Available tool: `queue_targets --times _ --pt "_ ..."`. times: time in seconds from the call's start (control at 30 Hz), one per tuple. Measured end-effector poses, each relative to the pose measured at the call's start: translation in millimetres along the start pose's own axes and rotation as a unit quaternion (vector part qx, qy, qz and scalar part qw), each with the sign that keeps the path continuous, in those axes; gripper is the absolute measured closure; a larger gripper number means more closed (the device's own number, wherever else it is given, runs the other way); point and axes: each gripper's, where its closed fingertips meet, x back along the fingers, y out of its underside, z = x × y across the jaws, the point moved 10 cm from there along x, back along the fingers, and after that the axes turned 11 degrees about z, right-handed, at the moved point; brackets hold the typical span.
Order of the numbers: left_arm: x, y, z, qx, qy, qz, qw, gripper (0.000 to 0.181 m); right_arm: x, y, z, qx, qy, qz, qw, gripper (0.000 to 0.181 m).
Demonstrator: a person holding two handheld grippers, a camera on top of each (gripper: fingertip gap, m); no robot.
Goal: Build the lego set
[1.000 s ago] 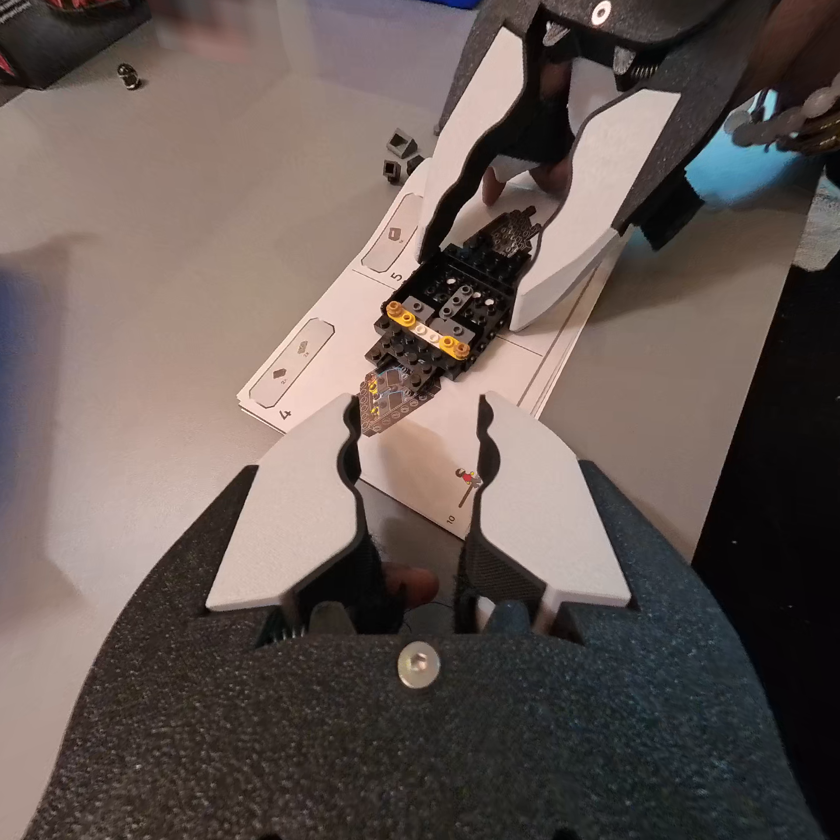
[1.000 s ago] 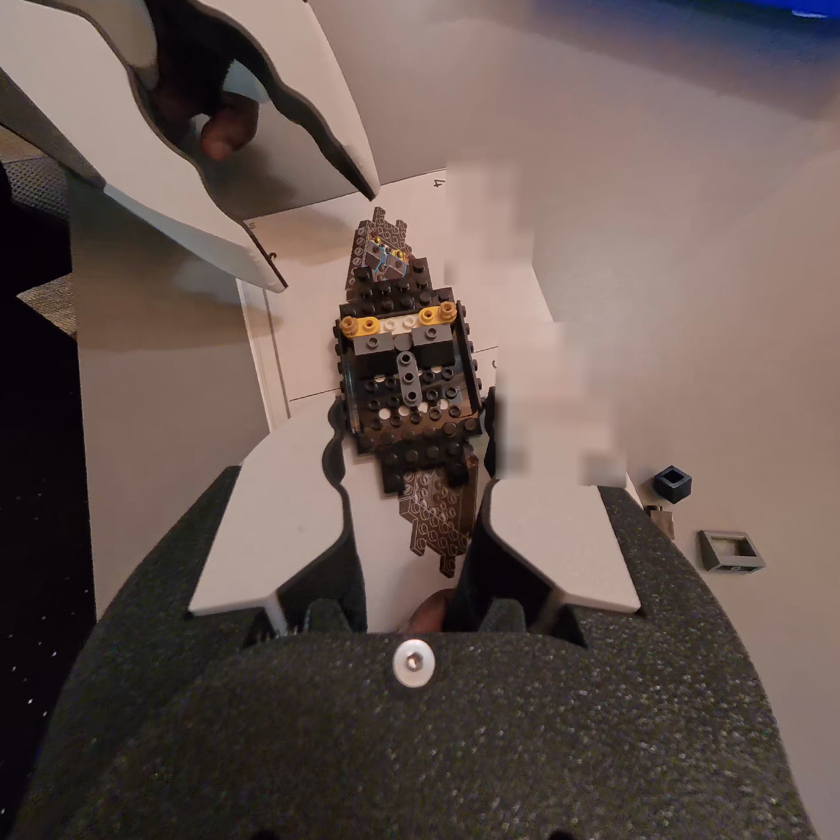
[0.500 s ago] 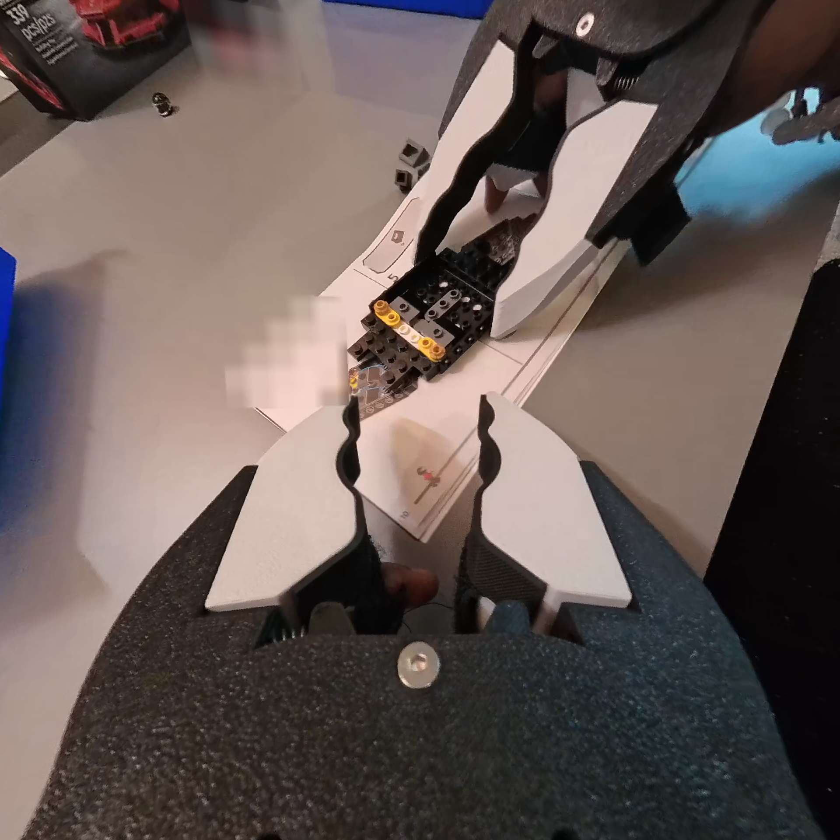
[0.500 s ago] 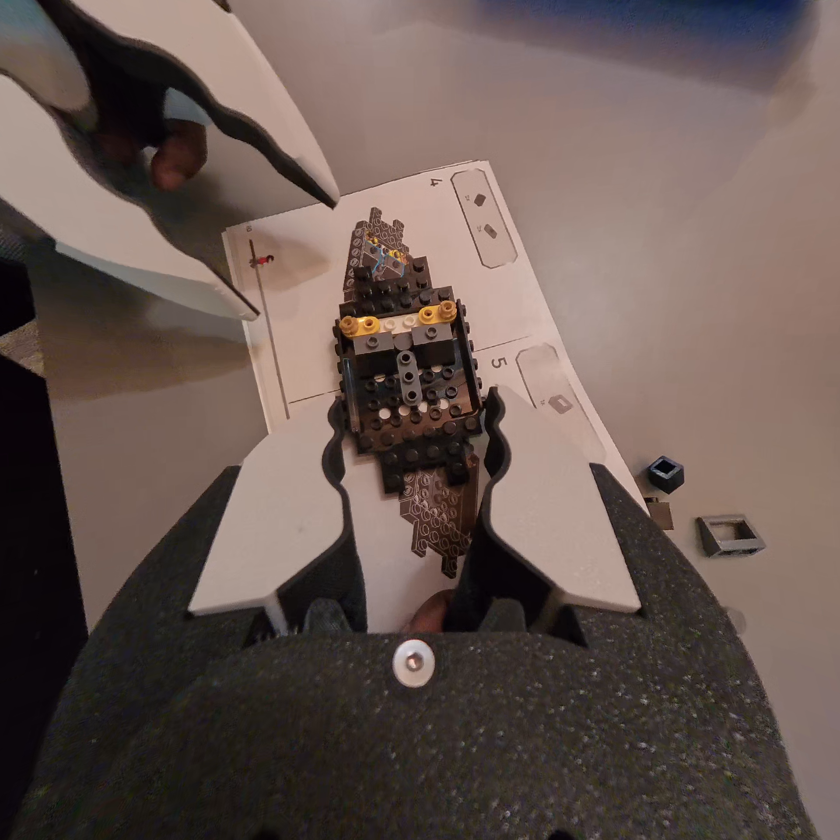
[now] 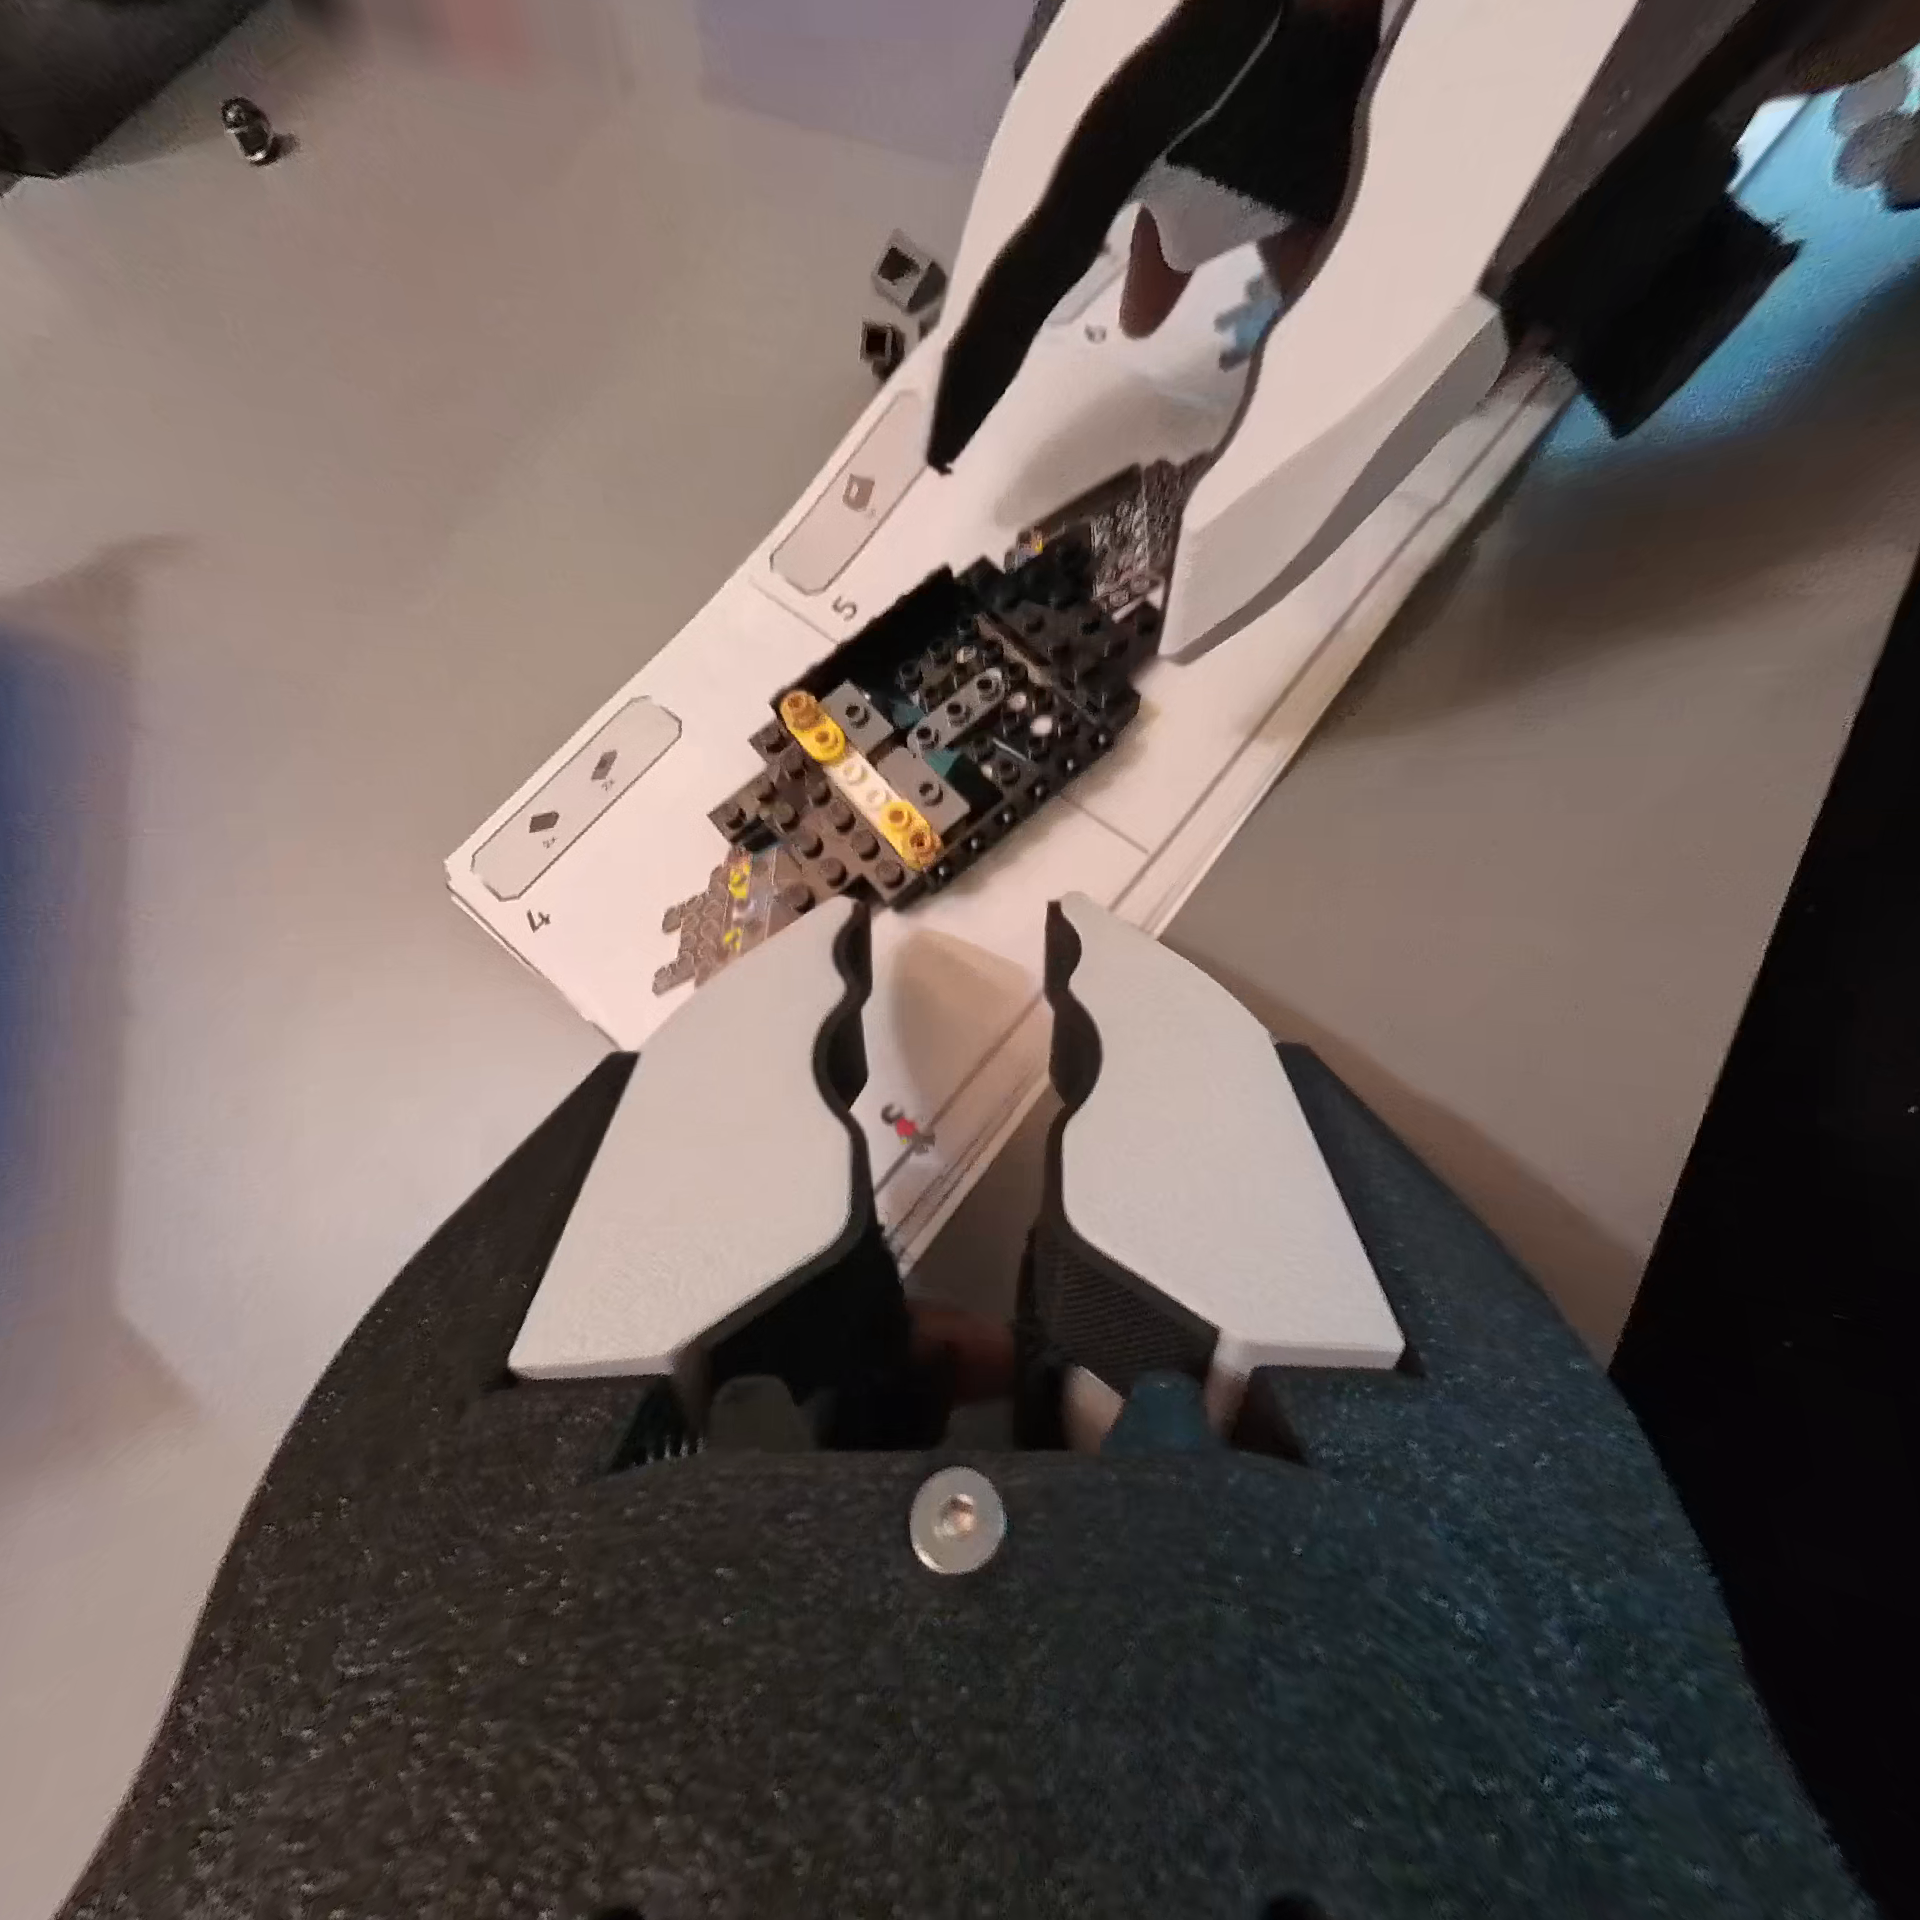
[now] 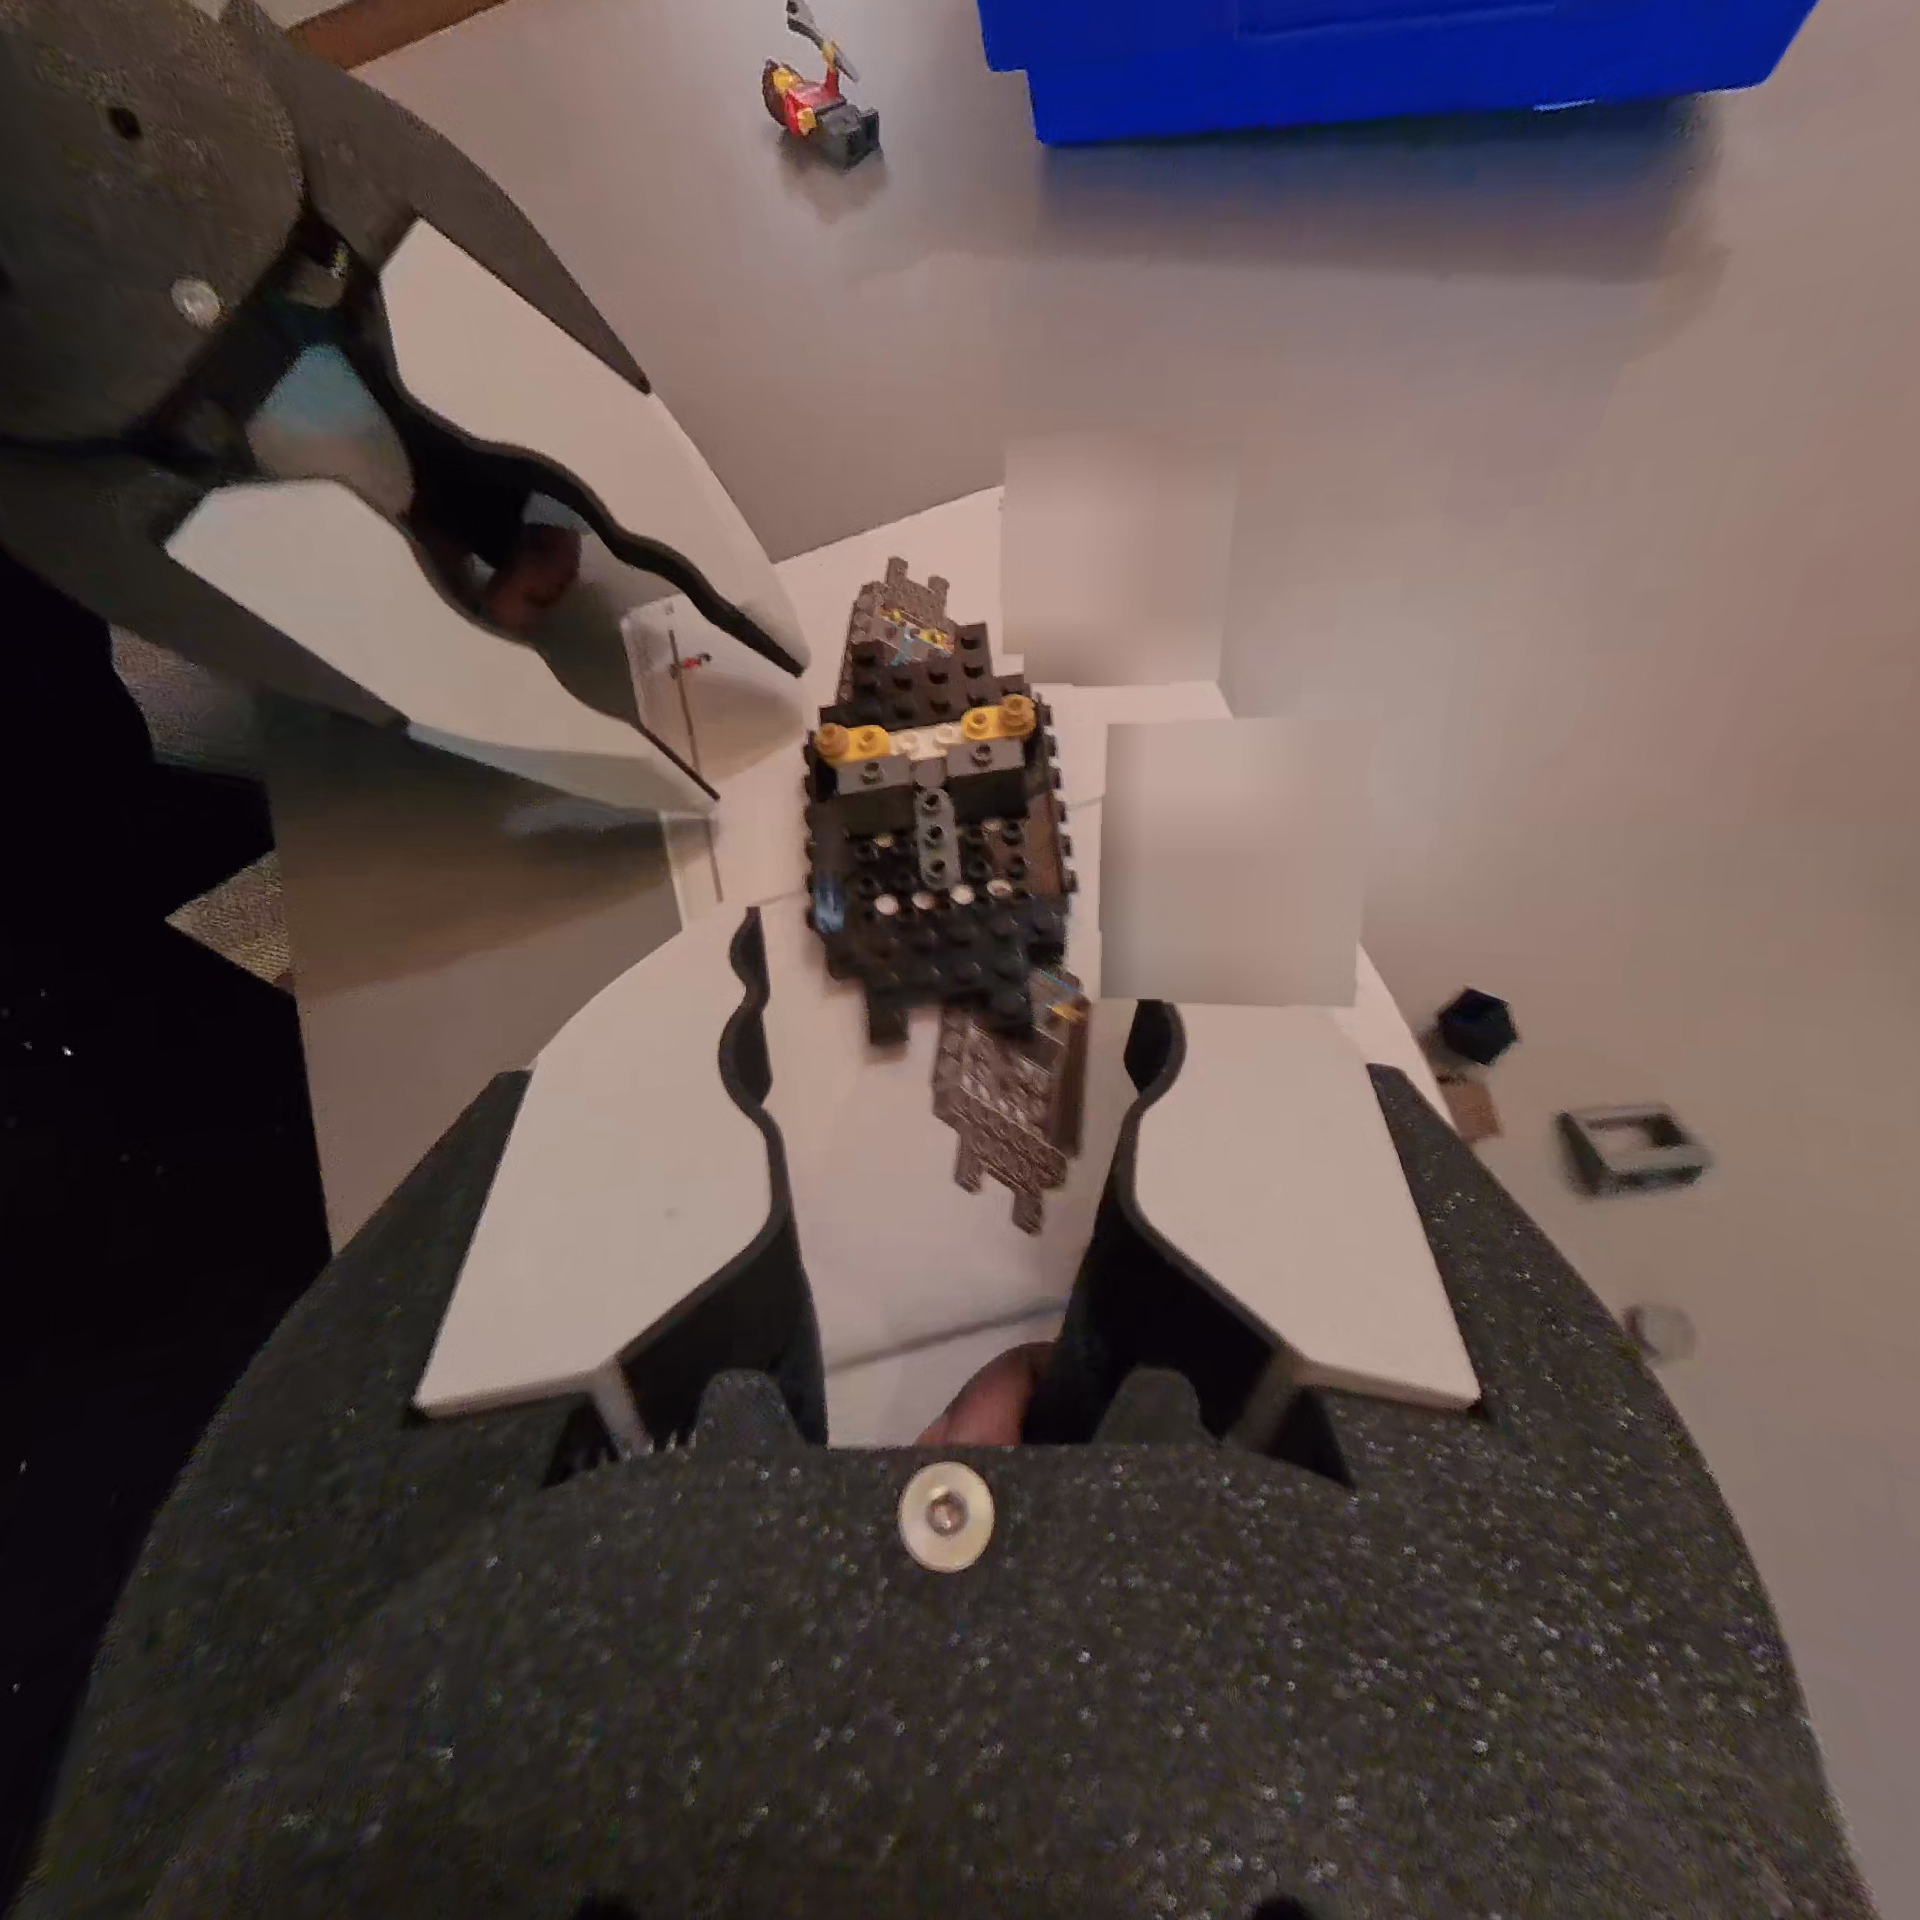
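A black lego model (image 5: 935, 748) with yellow, white and grey pieces on top lies on the white instruction booklet (image 5: 582, 821). My left gripper (image 5: 956, 935) is open and empty, its tips just short of the model's pointed front end. My right gripper (image 6: 945, 977) is open and empty, its tips just short of the model's (image 6: 935, 831) rear. Neither gripper touches it. In the left wrist view the right gripper (image 5: 1060, 551) hangs over the model's far end. In the right wrist view the left gripper (image 6: 753, 727) sits at the upper left.
Small dark pieces (image 5: 899, 281) lie beside the booklet; a black cube (image 6: 1475, 1023) and a grey frame piece (image 6: 1631, 1143) lie to the right. A minifigure (image 6: 821, 99) and a blue bin (image 6: 1403, 62) are at the far side. The table edge (image 5: 1766, 935) drops to dark floor.
My right gripper has drawn back, so its fingers no longer flank the model's rear. My left gripper has come closer to the model's front, its jaws slightly narrower.
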Motion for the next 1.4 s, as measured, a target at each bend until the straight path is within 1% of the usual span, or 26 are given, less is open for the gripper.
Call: queue_targets --times 0.03,0.13,0.27,0.4,0.47,0.5,0.57,0.63,0.7,0.73,0.83,0.9,1.0,1.07,1.17,1.23,1.33,1.4 --pt "-1.4 -2.2 -2.5 0.005 0.001 0.000 1.000 0.150 3.3 1.8 4.4 0.002 -0.001 -0.005 1.000 0.114" --pt "-4.7 -6.6 -15.0 0.005 -0.022 -0.030 0.999 0.152 8.2 7.0 11.6 -0.008 -0.015 -0.028 0.999 0.113" --pt "-7.8 -12.3 -26.7 -0.006 -0.008 -0.075 0.997 0.157 6.1 8.6 7.6 0.008 -0.021 -0.035 0.999 0.115" --pt "-0.3 -14.0 -42.7 -0.007 -0.007 -0.089 0.996 0.155 -3.4 6.0 2.1 0.029 -0.002 -0.052 0.998 0.121" --pt "6.0 -9.7 -54.2 0.006 -0.017 -0.103 0.995 0.152 -8.9 6.9 0.0 0.021 -0.002 -0.057 0.998 0.123" --pt "9.0 -7.0 -58.8 0.020 -0.020 -0.106 0.994 0.154 -10.8 7.9 -0.6 0.022 -0.004 -0.053 0.998 0.122" --pt "14.0 -1.9 -60.5 0.065 0.012 -0.102 0.993 0.158 -10.0 9.7 -2.6 0.043 -0.029 -0.049 0.997 0.123" --pt "18.1 -1.3 -56.5 0.082 0.035 -0.079 0.993 0.158 -2.3 14.4 -4.9 0.083 -0.093 -0.059 0.990 0.124" --pt "18.8 -4.1 -47.8 0.070 0.064 -0.048 0.994 0.154 9.2 19.7 1.2 0.116 -0.107 -0.065 0.985 0.126" --pt "17.5 -4.2 -43.4 0.062 0.079 -0.043 0.994 0.152 14.6 21.6 5.5 0.118 -0.113 -0.065 0.984 0.126" --pt "9.4 -0.7 -33.2 0.044 0.115 -0.072 0.990 0.144 23.2 23.8 14.7 0.105 -0.128 -0.064 0.984 0.123" --pt "3.9 0.0 -29.6 0.036 0.128 -0.076 0.988 0.143 24.1 23.4 13.4 0.114 -0.113 -0.068 0.985 0.120" --pt "-4.8 -3.1 -27.2 0.039 0.138 -0.052 0.988 0.149 20.2 21.6 3.8 0.131 -0.086 -0.068 0.985 0.122" --pt "-7.1 -1.6 -25.3 0.039 0.143 -0.064 0.987 0.152 16.2 21.4 -1.1 0.123 -0.083 -0.070 0.987 0.122" --pt "-7.2 -1.5 -22.5 0.041 0.158 -0.058 0.985 0.156 10.8 20.3 -4.4 0.102 -0.074 -0.067 0.990 0.119" --pt "-6.6 -1.3 -21.5 0.038 0.162 -0.057 0.984 0.155 9.3 17.7 -6.4 0.106 -0.043 -0.068 0.991 0.130" --pt "-3.7 -2.7 -24.4 0.028 0.151 -0.057 0.987 0.155 8.1 12.6 -14.2 0.039 0.030 -0.094 0.994 0.131" --pt "-2.5 -4.6 -24.4 0.032 0.149 -0.041 0.988 0.155 8.0 12.4 -23.1 0.015 0.031 -0.091 0.995 0.131"
